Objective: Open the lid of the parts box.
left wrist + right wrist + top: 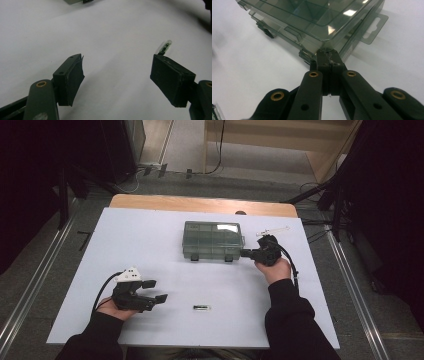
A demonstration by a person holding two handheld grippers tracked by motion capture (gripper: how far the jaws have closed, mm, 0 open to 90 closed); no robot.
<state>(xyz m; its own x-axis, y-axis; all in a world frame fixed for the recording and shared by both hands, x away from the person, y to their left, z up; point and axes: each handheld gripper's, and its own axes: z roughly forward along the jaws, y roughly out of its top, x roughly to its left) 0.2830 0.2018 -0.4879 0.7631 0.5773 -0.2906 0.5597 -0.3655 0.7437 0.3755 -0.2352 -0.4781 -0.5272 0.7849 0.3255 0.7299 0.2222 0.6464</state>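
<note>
Black jaws of the right tongs (246, 253) are being held clenched together, with nothing gripped between them, their tips pressed against the near right corner of the smoked-plastic organiser box (213, 240); in the right gripper view the closed tips (327, 56) are seen touching the box's edge (312, 20) just below its lid. The box is lying flat on the surface (150, 240), lid down, its long axis running from left to right across the high view, with two latches facing the person. The right tongs are being pointed leftward at the box's right end.

The left tongs (155, 291) are being held released, jaws wide apart and nothing between them, near the front left of the surface and well apart from the box. They are being pointed rightward toward a small clear vial (201, 308), which is lying on its side, long axis left to right, between the two hands near the front edge. In the left gripper view the vial (165, 46) is seen just beyond the right-hand pad (172, 80), not touched.

A thin clear strip (272, 231) is lying just behind the right tongs.
</note>
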